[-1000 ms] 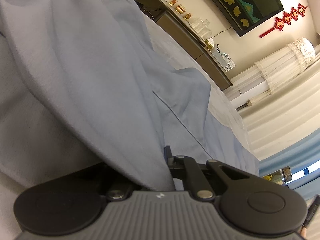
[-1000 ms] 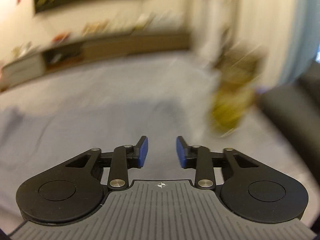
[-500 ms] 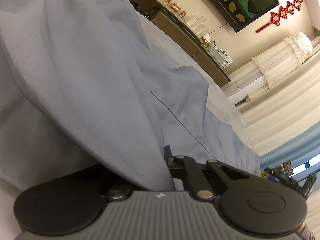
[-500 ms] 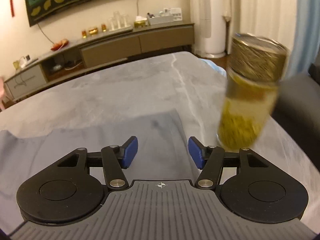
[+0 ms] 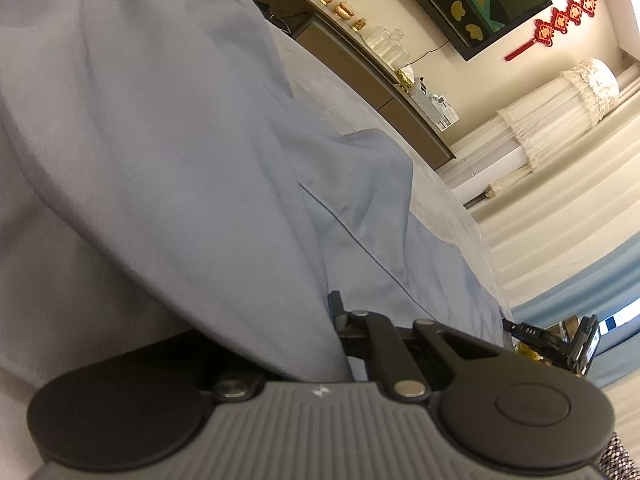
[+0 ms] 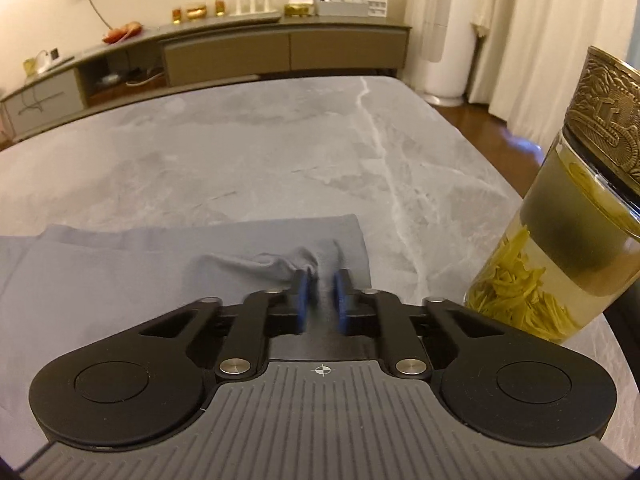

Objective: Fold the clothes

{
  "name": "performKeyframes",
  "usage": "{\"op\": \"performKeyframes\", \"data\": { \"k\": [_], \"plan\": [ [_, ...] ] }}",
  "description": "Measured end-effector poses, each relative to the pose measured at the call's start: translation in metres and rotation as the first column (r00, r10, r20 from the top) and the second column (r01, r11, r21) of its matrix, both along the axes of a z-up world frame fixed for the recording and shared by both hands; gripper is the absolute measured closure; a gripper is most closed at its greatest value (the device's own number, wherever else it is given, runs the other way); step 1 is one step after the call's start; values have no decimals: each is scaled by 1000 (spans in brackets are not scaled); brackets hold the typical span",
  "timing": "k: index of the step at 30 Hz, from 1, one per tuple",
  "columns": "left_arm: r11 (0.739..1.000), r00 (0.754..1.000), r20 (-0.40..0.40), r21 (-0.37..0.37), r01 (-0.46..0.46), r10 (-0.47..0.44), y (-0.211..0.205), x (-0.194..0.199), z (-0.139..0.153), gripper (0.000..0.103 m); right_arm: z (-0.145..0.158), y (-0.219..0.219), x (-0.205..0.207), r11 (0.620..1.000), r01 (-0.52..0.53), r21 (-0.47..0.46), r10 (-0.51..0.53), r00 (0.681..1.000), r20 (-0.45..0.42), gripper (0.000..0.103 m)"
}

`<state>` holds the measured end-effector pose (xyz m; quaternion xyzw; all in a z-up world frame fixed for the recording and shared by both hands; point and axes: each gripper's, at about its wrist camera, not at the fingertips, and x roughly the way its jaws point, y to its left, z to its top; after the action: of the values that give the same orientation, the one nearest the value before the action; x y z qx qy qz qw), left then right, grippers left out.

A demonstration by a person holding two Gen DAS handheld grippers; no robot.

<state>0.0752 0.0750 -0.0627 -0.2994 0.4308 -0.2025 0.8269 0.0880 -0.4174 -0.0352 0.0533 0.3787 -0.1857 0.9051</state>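
Observation:
A blue-grey garment fills the left wrist view, lifted and draped over my left gripper, which is shut on a fold of it; the cloth hides the left finger. In the right wrist view the same garment lies flat on the grey marble-patterned table. My right gripper is down at the garment's right corner, its blue pads shut on a small bunched ridge of the fabric.
A glass bottle of tea with a brass-coloured lid stands on the table just right of my right gripper. A long low sideboard with glasses and small items runs along the far wall. Curtains hang at the right.
My right gripper came down and forward onto the garment's corner beside the bottle, spread its jaws wider, then closed them on the cloth. The left gripper kept still with its hold.

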Motion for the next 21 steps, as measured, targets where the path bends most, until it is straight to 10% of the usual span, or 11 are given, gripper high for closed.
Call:
{"op": "performKeyframes", "data": {
  "k": [10, 21],
  "plan": [
    [1000, 1000, -6, -9, -2, 1, 0, 2, -3, 98, 21, 13, 1, 987, 17, -158, -5, 997, 77, 103],
    [1000, 1000, -17, -23, 0, 0, 3, 7, -5, 98, -6, 13, 29, 979, -9, -206, 1, 999, -42, 103]
  ]
}}
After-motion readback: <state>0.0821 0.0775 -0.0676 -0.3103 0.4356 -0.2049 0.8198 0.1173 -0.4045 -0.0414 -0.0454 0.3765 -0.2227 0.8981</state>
